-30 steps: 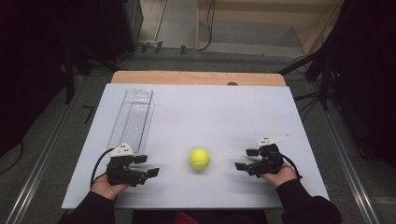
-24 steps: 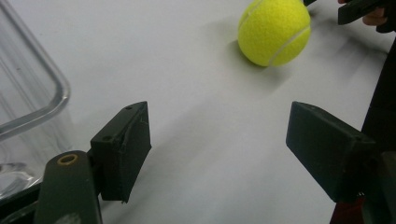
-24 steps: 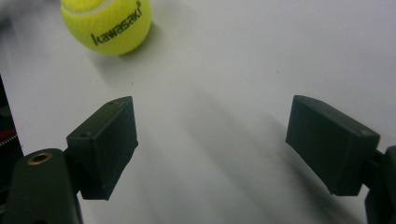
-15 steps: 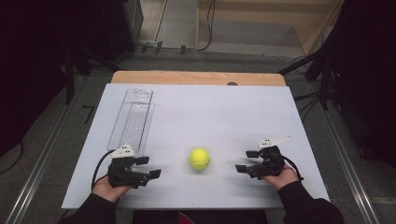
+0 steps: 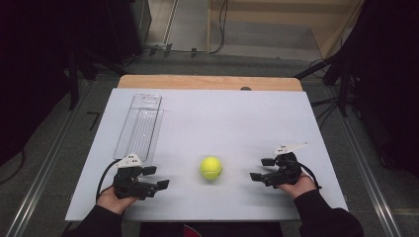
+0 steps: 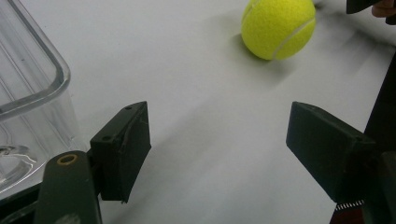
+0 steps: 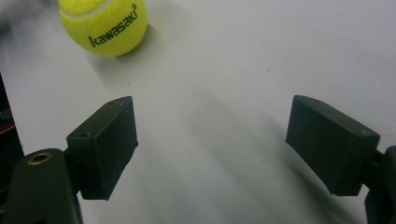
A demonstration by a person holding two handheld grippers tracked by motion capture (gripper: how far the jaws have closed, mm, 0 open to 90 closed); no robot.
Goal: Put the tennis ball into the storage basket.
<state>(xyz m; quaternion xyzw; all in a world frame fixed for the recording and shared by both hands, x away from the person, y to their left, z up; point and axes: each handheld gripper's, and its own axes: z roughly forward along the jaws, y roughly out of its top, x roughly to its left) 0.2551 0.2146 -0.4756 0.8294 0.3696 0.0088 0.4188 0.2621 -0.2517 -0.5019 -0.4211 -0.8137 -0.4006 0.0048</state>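
A yellow tennis ball rests on the white table top, near the front and between my two grippers. My left gripper lies low at the front left, open and empty, with the ball ahead of it to the right. My right gripper sits at the front right, open and empty, its jaws pointing toward the ball, which carries black "kawasaki" lettering. A clear plastic tube-shaped container lies lengthwise on the left of the table, its near end just beside my left gripper.
The white top lies on a wooden table whose edge shows at the back. Dark equipment, cables and metal floor rails surround the table. Open white surface stretches behind the ball and to the right.
Both grippers have shifted slightly toward the front edge of the table. The ball and the container have stayed in place.
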